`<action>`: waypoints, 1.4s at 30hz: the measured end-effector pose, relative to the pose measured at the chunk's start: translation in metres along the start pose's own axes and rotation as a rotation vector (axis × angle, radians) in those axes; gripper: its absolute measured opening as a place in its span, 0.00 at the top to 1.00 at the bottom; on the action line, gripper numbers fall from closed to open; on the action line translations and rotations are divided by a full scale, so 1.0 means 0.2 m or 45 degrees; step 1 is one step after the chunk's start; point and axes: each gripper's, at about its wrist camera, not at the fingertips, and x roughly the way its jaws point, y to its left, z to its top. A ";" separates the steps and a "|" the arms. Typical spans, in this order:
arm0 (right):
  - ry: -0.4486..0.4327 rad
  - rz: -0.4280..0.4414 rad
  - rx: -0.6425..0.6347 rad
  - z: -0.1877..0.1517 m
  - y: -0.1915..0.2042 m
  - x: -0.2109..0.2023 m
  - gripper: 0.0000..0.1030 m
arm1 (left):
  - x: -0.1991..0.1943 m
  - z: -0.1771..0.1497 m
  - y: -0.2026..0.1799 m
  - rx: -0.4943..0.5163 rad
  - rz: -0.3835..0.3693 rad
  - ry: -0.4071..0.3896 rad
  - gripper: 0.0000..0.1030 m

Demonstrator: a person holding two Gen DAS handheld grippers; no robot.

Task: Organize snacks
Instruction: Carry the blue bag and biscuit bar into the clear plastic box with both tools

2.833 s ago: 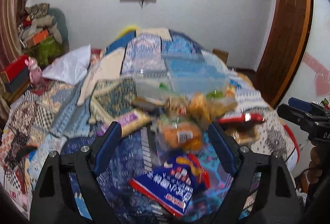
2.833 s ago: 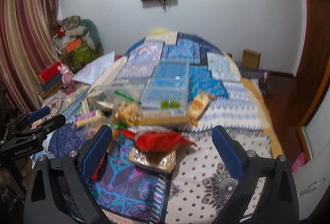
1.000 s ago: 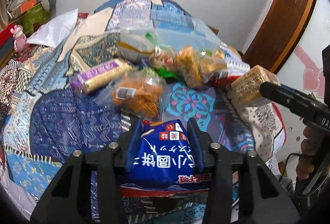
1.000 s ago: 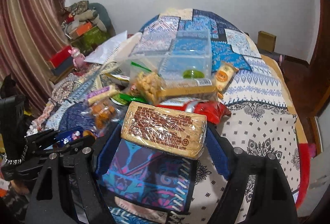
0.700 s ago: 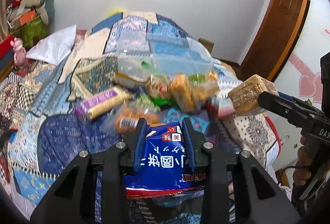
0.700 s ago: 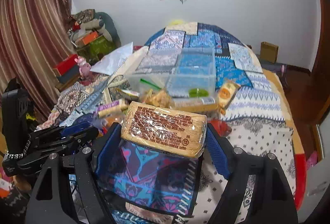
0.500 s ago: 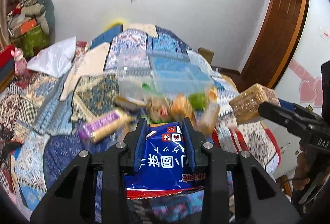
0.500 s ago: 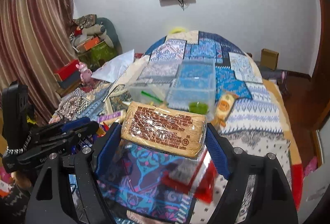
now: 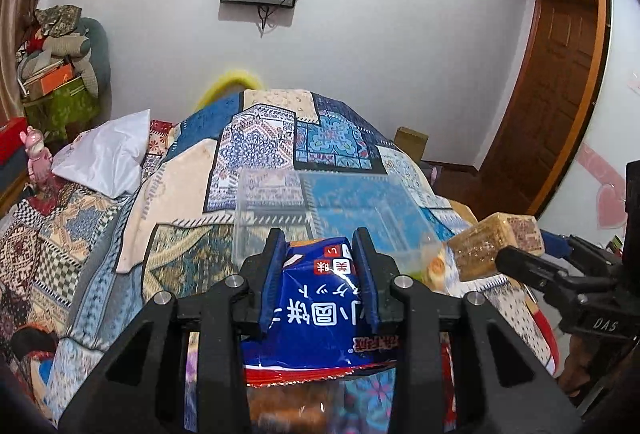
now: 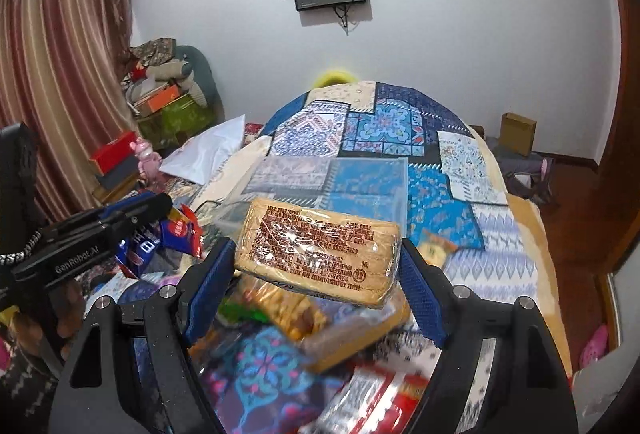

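Note:
My left gripper (image 9: 320, 254) is shut on a blue snack bag (image 9: 316, 310) with white lettering and holds it up in front of a clear plastic bin (image 9: 320, 210) on the bed. My right gripper (image 10: 316, 254) is shut on a tan wrapped cracker pack (image 10: 316, 254), held above the snack pile. The cracker pack also shows in the left wrist view (image 9: 492, 246), right of the bin. The bin shows in the right wrist view (image 10: 332, 182) just beyond the pack. The left gripper with the blue bag (image 10: 160, 234) shows at the left there.
Loose snacks lie blurred below: a yellow-orange bag (image 10: 280, 306), a red packet (image 10: 380, 398), an orange pack (image 10: 436, 246). The patchwork bed (image 9: 280, 138) runs to the far wall. A white pillow (image 9: 104, 158) lies left. A wooden door (image 9: 560, 74) stands right.
Both grippers closed on their snacks, lifted them off the bed and carried them forward and up toward the clear bin. The snack pile has dropped low in both views.

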 end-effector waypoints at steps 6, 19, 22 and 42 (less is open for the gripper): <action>0.015 -0.013 0.035 0.09 -0.05 0.15 0.25 | 0.22 0.11 0.02 0.012 0.034 0.008 0.67; 0.129 -0.054 0.024 0.16 -0.08 0.53 0.25 | 0.67 0.18 0.09 0.008 0.102 0.135 0.67; 0.172 -0.051 0.038 0.16 -0.10 0.61 0.24 | 0.76 0.18 0.10 0.013 0.118 0.180 0.67; 0.266 -0.081 0.047 0.13 -0.09 0.67 0.18 | 0.74 0.19 0.10 0.024 0.186 0.160 0.46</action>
